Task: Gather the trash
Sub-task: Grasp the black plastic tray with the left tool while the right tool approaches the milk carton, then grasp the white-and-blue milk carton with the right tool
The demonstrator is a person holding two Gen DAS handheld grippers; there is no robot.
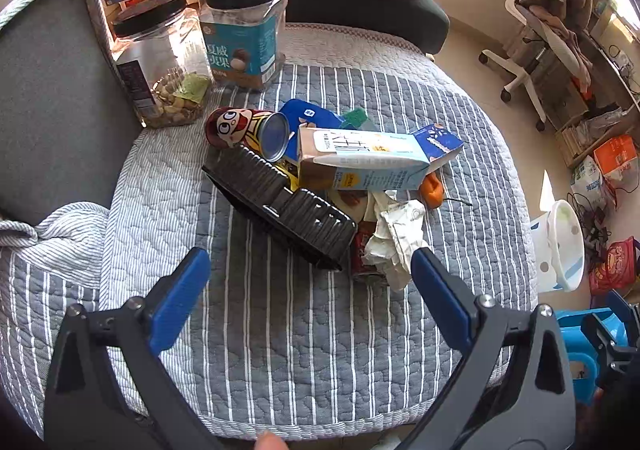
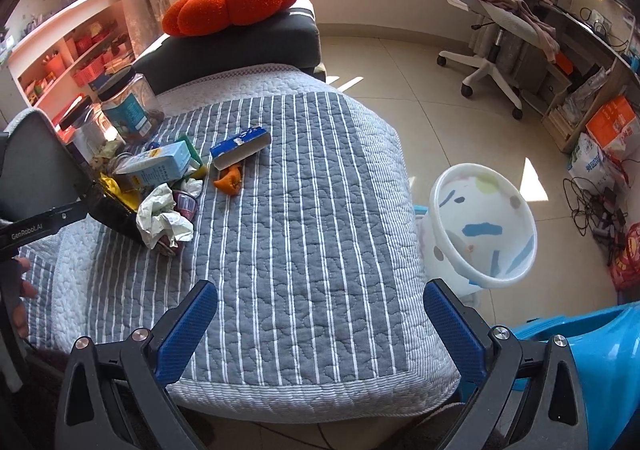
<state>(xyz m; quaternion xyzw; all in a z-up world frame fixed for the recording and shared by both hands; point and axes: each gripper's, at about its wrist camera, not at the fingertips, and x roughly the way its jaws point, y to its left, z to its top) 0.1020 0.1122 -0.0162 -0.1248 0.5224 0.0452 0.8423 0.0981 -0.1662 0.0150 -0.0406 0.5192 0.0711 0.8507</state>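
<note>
We hold both grippers low over the quilted sofa seat (image 2: 304, 209), and the trash heap lies ahead of the left gripper (image 1: 310, 276) and well off to the left of the right gripper (image 2: 320, 308); so the left is the nearer one, by our reckoning; its jaws stand wide open and hold nothing, and the crumpled paper (image 1: 394, 240) sits just ahead of its right jaw, with the black plastic tray (image 1: 280, 205) between and beyond the jaws, its long axis running slantwise from far left to near right; the milk carton (image 1: 372, 159) lies across the heap farther on, long axis left to right; the right gripper's jaws are likewise spread wide and empty, and the white bin (image 2: 480, 226) stands on the floor just past the seat's edge, ahead and to its right.
</note>
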